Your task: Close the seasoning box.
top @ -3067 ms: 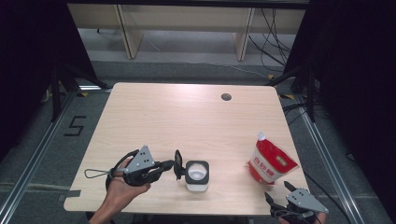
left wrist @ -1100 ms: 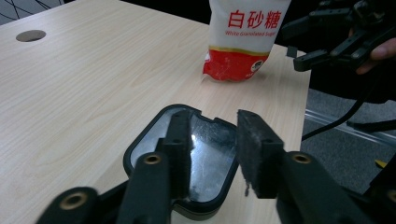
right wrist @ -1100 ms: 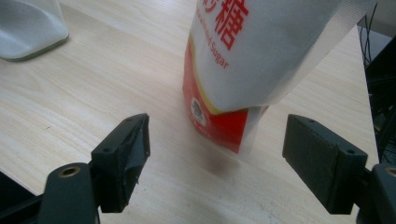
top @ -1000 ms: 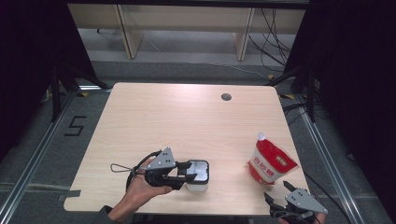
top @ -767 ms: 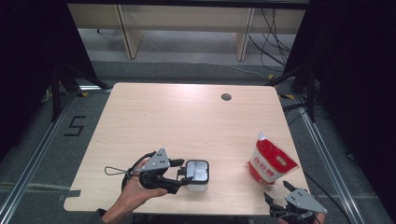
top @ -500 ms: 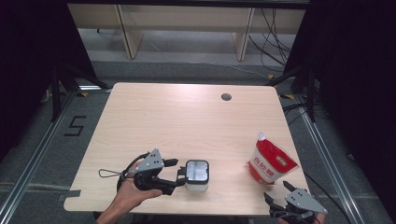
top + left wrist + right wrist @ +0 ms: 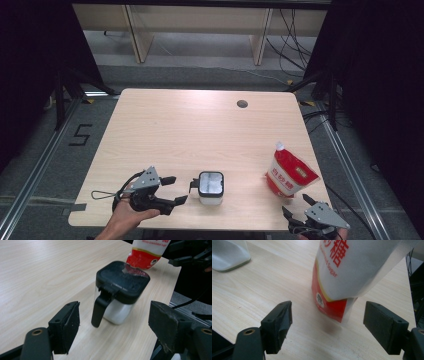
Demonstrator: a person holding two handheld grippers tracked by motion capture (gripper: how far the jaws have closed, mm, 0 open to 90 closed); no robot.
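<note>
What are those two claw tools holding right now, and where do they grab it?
Nothing. The left gripper is open, short of the jar; the right gripper is open near the sugar bag.

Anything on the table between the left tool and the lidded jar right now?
Nothing: in the high view only bare tabletop separates the left tool from the jar. The left gripper view shows the jar's black handle facing the open jaws.
</note>
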